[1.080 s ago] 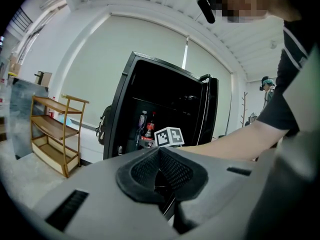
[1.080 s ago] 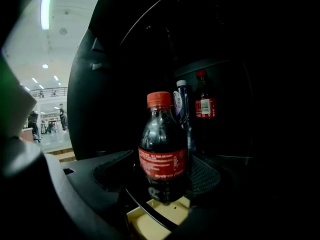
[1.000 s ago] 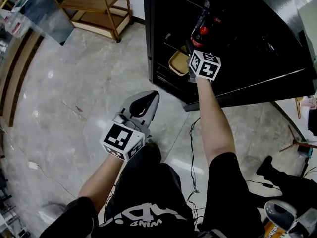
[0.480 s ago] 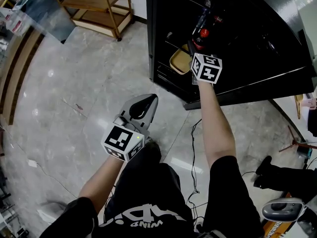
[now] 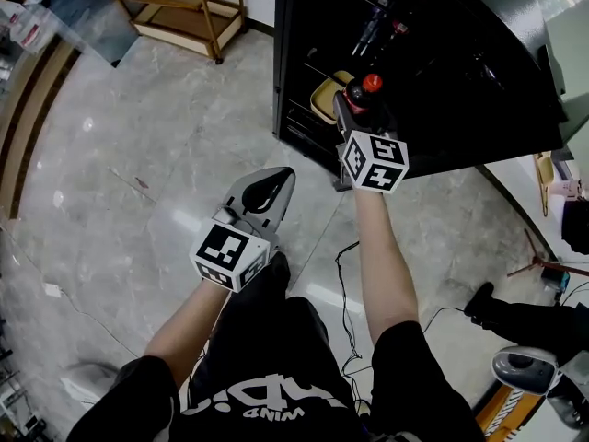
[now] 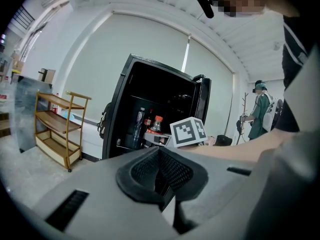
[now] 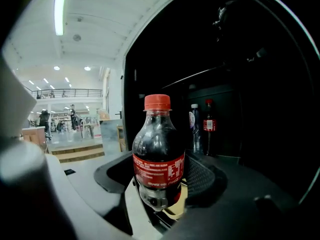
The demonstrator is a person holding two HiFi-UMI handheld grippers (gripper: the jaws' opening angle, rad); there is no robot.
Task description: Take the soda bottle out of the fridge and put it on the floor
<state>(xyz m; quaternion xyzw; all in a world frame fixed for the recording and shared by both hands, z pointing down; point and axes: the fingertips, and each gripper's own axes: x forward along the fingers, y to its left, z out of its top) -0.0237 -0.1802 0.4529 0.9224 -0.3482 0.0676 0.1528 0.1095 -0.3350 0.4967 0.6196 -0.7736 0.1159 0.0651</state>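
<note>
Since the head view a second ago, the right gripper (image 5: 357,118) has drawn back from deep inside the fridge (image 5: 442,53) toward the person, bringing the soda bottle (image 5: 361,95) with it. The bottle now sits at the fridge's open front edge, at about 1 o'clock in the head view, where before it stood further in among the shelves. The gripper's jaws have just been closing a little and now pinch the bottle's lower body from both sides.

The left gripper (image 5: 274,180) has shifted only slightly. It hangs over the grey floor (image 5: 138,155) near the picture's centre, well apart from the fridge, jaws pressed together with nothing between them.

The bottle stands upright, its long axis vertical. Its red cap points up toward the head camera, and the red label wraps the dark body just above the jaws.

Behind it in the fridge, at about 12 o'clock, two more bottles (image 7: 209,126) stand upright. What may be a yellow bowl (image 5: 324,99) lies just beside the held bottle at 9 o'clock, though the dim interior makes this uncertain. A wooden shelf rack (image 5: 184,12) stands at 11 o'clock.
</note>
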